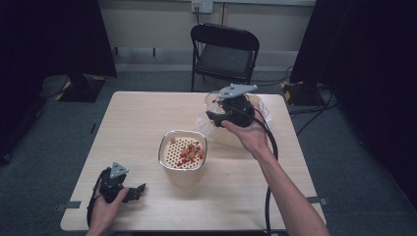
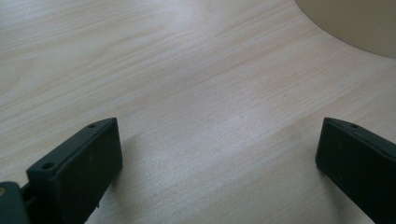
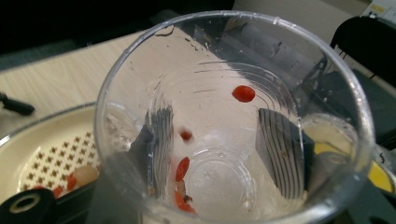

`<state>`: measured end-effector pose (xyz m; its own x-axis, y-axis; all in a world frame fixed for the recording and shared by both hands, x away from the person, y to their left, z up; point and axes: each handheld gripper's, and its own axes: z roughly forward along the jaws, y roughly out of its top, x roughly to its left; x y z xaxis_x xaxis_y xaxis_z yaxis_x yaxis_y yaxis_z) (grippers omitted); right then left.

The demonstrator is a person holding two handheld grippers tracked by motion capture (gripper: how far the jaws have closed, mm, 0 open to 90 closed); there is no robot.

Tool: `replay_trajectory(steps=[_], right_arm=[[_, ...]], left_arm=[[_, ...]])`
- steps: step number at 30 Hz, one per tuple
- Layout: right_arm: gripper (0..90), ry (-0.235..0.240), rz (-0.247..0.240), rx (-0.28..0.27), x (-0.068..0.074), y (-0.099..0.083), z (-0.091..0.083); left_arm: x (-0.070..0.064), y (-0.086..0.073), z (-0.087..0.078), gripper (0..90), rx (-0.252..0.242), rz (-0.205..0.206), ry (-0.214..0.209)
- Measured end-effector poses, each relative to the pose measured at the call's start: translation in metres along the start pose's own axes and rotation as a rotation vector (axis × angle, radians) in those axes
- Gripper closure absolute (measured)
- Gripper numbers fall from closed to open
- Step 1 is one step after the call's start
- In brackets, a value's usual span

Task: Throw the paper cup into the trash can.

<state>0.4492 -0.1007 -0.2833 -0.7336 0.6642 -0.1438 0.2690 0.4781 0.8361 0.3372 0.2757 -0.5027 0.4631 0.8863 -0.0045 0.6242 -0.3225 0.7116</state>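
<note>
Strainer [image 1: 182, 156] with red berries sits mid-frame on the surface [image 1: 147, 118]; upper right, right gripper [image 1: 219, 118] pinches a clear cup [image 3: 233, 121] tipped leftward toward it. Left gripper [image 1: 137, 191], jaws spread, rests lower left.

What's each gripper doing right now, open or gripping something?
Left gripper: open, jaws wide apart over bare table, holding nothing.
Right gripper: shut on the clear plastic cup, a few red berries stuck inside.

Right tongs [image 1: 215, 117] hold a clear cup [image 1: 212, 105] tilted beside the strainer bowl [image 1: 182, 153].
</note>
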Motion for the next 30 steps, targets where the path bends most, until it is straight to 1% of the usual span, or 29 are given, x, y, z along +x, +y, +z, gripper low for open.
replay_trajectory(steps=[1,2,5,6,7,8,9,10,11,12,13,14,15,16,17,18,20,21,22,23,24,25,26,27,28,30], right_arm=[[47.2,0.019,0.047,-0.018,-0.010,-0.001,0.000],[47.2,0.019,0.047,-0.018,-0.010,-0.001,0.000],[46.9,0.024,0.121,-0.049,-0.025,-0.002,-0.001],[46.8,0.017,0.130,-0.055,-0.029,-0.002,-0.001],[46.5,-0.005,0.148,-0.058,-0.036,-0.002,-0.001],[46.5,-0.005,0.148,-0.058,-0.036,-0.002,-0.001],[45.8,-0.045,0.155,-0.041,-0.044,-0.002,0.000],[45.8,-0.045,0.155,-0.041,-0.044,-0.002,0.000],[44.6,-0.092,0.180,-0.031,-0.055,-0.005,0.002],[44.6,-0.092,0.180,-0.031,-0.055,-0.005,0.002],[42.6,-0.123,0.217,-0.021,-0.066,-0.010,0.007],[42.6,-0.123,0.217,-0.021,-0.066,-0.010,0.007],[42.0,-0.157,0.241,0.000,-0.076,-0.015,0.010],[42.0,-0.157,0.241,0.000,-0.076,-0.015,0.010],[40.6,-0.183,0.259,0.013,-0.085,-0.019,0.013],[40.6,-0.183,0.259,0.013,-0.085,-0.019,0.013],[38.6,-0.210,0.270,0.017,-0.092,-0.021,0.014],[33.7,-0.213,0.275,0.013,-0.094,-0.022,0.015],[33.0,-0.223,0.285,0.012,-0.097,-0.022,0.015],[29.1,-0.240,0.284,-0.001,-0.100,-0.023,0.017],[29.1,-0.240,0.284,-0.001,-0.100,-0.023,0.017],[21.5,-0.252,0.294,0.000,-0.102,-0.024,0.019],[21.5,-0.252,0.294,0.000,-0.102,-0.024,0.019],[18.2,-0.264,0.299,-0.003,-0.103,-0.024,0.019],[18.2,-0.264,0.299,-0.003,-0.103,-0.024,0.019],[16.9,-0.263,0.317,-0.018,-0.106,-0.024,0.018]], left_arm=[[0.000,0.000,0.000,0.0,0.000,0.000,0.000],[0.000,0.000,0.000,0.0,0.000,0.000,0.000],[0.000,0.000,0.000,0.0,0.000,0.000,0.000],[0.000,0.000,0.000,0.0,0.000,0.000,0.000],[0.000,0.000,0.000,0.0,0.000,0.000,0.000],[0.000,0.000,0.000,0.0,0.000,0.000,0.000],[0.000,0.000,0.000,0.0,0.000,0.000,0.000],[0.000,0.000,0.000,0.0,0.000,0.000,0.000],[0.000,0.000,0.000,0.0,0.000,0.000,0.000],[0.000,0.000,0.000,0.0,0.000,0.000,0.000],[0.000,0.000,0.000,0.0,0.000,0.000,0.000],[0.000,0.000,0.000,0.0,0.000,0.000,0.000],[0.000,0.000,0.000,0.0,0.000,0.000,0.000],[0.000,0.000,0.000,0.0,0.000,0.000,0.000],[0.000,0.000,0.000,0.0,0.000,0.000,0.000],[0.000,0.000,0.000,0.0,0.000,0.000,0.000],[0.000,0.000,0.000,0.0,0.000,0.000,0.000],[0.000,0.000,0.000,0.0,0.000,0.000,0.000],[0.000,0.000,0.000,0.0,0.000,0.000,0.000],[0.000,0.000,0.000,0.0,0.000,0.000,0.000],[0.000,0.000,0.000,0.0,0.000,0.000,0.000],[0.000,0.000,0.000,0.0,0.000,0.000,0.000],[0.000,0.000,0.000,0.0,0.000,0.000,0.000],[0.000,0.000,0.000,0.0,0.000,0.000,0.000],[0.000,0.000,0.000,0.0,0.000,0.000,0.000],[0.000,0.000,0.000,0.0,0.000,0.000,0.000]])
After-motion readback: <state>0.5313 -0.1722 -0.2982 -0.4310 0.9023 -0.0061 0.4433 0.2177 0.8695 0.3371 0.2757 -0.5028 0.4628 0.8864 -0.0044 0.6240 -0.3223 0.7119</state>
